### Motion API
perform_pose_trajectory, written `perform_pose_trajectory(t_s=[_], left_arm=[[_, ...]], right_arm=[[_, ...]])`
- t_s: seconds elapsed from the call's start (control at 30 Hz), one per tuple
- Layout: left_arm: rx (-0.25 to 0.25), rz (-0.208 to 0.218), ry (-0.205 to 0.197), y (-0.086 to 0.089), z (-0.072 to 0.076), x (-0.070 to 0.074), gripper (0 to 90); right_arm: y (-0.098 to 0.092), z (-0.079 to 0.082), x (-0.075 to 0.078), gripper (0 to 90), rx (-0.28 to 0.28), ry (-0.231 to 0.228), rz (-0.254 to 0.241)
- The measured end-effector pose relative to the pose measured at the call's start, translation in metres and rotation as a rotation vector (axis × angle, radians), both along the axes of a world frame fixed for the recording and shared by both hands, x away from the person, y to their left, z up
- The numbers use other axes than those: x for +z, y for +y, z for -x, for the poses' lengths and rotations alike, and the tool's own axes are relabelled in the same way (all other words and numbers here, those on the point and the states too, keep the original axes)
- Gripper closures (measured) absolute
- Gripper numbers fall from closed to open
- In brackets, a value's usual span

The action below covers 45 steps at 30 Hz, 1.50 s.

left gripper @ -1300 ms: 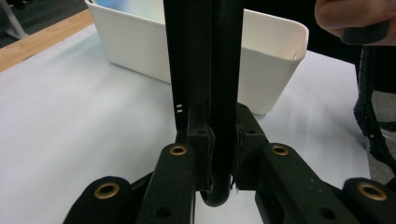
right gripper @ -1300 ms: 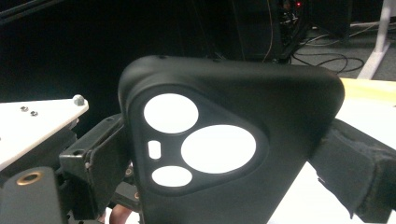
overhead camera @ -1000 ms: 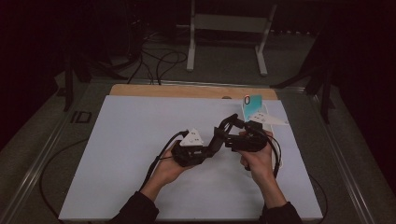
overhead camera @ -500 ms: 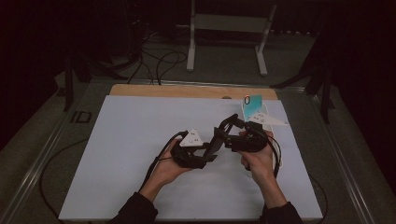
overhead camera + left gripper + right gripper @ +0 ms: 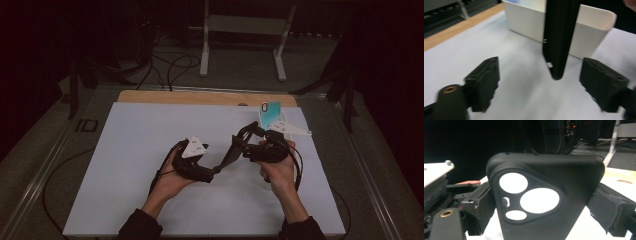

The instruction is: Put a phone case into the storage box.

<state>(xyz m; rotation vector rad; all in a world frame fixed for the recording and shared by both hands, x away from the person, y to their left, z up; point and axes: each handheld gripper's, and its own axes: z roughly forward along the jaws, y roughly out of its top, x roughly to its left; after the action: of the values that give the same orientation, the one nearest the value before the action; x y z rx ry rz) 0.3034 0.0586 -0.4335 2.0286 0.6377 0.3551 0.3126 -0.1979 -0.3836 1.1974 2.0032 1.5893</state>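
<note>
Black phone case (image 5: 549, 202) between right hand-held gripper (image 5: 544, 207) jaws

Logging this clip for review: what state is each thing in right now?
Black phone case: empty, held upright off the table.
Right claw: shut on the case's sides.
Left claw: jaws have just been opening, stand apart from the case's edge.
White bin: upright on the table.

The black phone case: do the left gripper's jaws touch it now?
Apart. In the left gripper view the phone case hangs between the just-opened jaws, with bare table on both sides.
</note>
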Motion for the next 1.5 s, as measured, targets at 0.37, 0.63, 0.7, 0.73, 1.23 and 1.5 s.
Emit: perform_pose_trajectory(t_s=[0.37, 0.63, 0.7, 0.73, 1.23, 1.5], left_arm=[[0.100, -0.001, -0.023, 0.021, 0.003, -0.001, 0.1], [0.156, -0.004, -0.046, 0.041, 0.007, -0.003, 0.0], [0.173, -0.010, -0.050, 0.047, 0.008, -0.005, 0.0], [0.193, -0.010, -0.050, 0.054, 0.009, -0.006, 0.0], [0.323, 0.006, -0.028, 0.111, 0.023, -0.028, 0.0], [0.375, 0.027, -0.024, 0.139, 0.036, -0.038, 0.0]], right_arm=[[-0.003, 0.000, 0.001, 13.7, -0.013, 0.002, -0.002], [-0.005, 0.000, 0.001, 13.7, -0.018, 0.001, 0.003], [-0.005, 0.000, 0.001, 13.7, -0.019, 0.000, 0.005], [-0.006, 0.001, 0.001, 13.7, -0.022, -0.001, 0.006], [-0.004, 0.000, 0.000, 13.7, -0.022, -0.005, 0.023], [-0.006, -0.001, 0.001, 13.8, -0.027, -0.005, 0.029]])
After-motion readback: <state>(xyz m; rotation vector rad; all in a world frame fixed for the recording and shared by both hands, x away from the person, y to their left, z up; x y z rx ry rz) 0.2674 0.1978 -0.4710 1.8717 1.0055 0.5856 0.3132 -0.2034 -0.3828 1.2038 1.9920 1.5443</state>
